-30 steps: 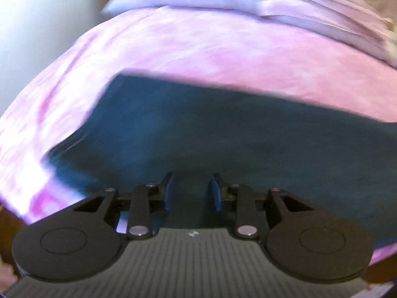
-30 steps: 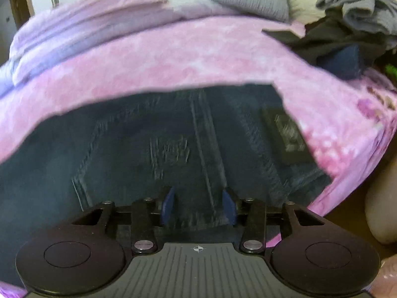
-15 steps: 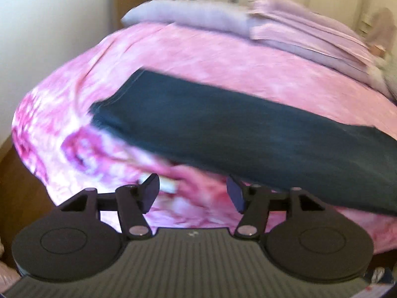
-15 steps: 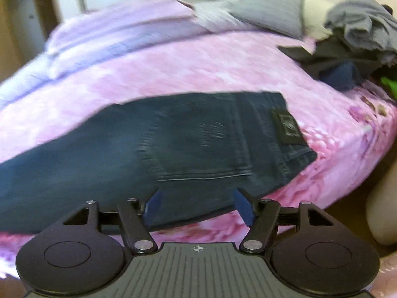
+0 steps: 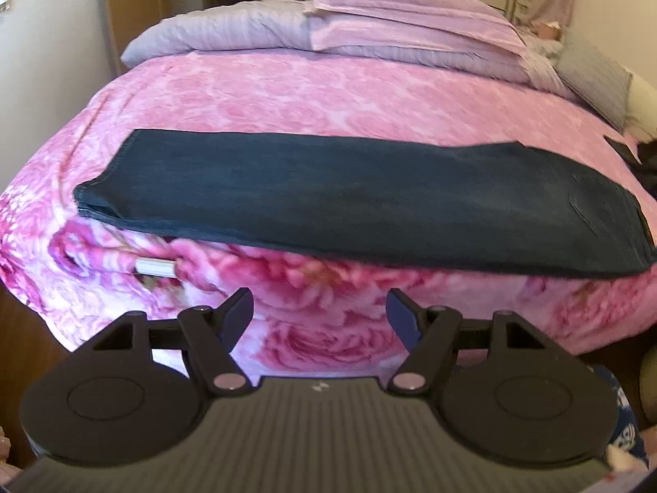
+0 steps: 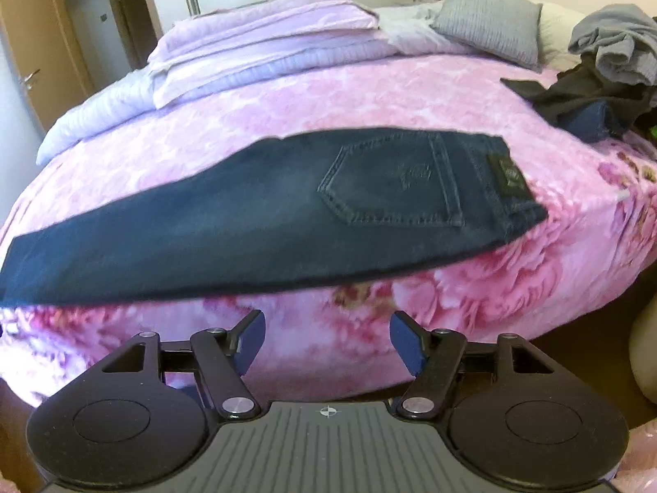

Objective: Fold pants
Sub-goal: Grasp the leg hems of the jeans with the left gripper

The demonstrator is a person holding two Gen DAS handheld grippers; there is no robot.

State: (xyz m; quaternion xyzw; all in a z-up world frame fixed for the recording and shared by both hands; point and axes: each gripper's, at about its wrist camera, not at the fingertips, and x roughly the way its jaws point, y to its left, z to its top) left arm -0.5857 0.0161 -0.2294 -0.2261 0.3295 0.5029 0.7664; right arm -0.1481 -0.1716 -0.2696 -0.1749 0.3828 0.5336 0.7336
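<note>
Dark blue jeans (image 5: 349,201) lie flat along the near edge of a pink flowered bed, folded lengthwise, leg over leg. The leg hems are at the left in the left wrist view. The waistband, back pocket and leather patch (image 6: 509,176) show at the right in the right wrist view, where the jeans (image 6: 254,222) stretch leftward. My left gripper (image 5: 320,308) hangs open below the bed's edge, apart from the jeans, with nothing between its fingers. My right gripper (image 6: 326,341) is likewise open and empty, in front of the bed's side.
Folded lilac quilts and pillows (image 5: 369,28) are stacked at the far side of the bed. A grey pillow (image 6: 488,28) and a heap of grey and dark clothes (image 6: 603,74) sit at the far right. A wooden door (image 6: 37,57) stands at the left.
Both grippers let go of the jeans, opened wide and drew back from the bed. The jeans now lie flat, and much more of the bed is in view.
</note>
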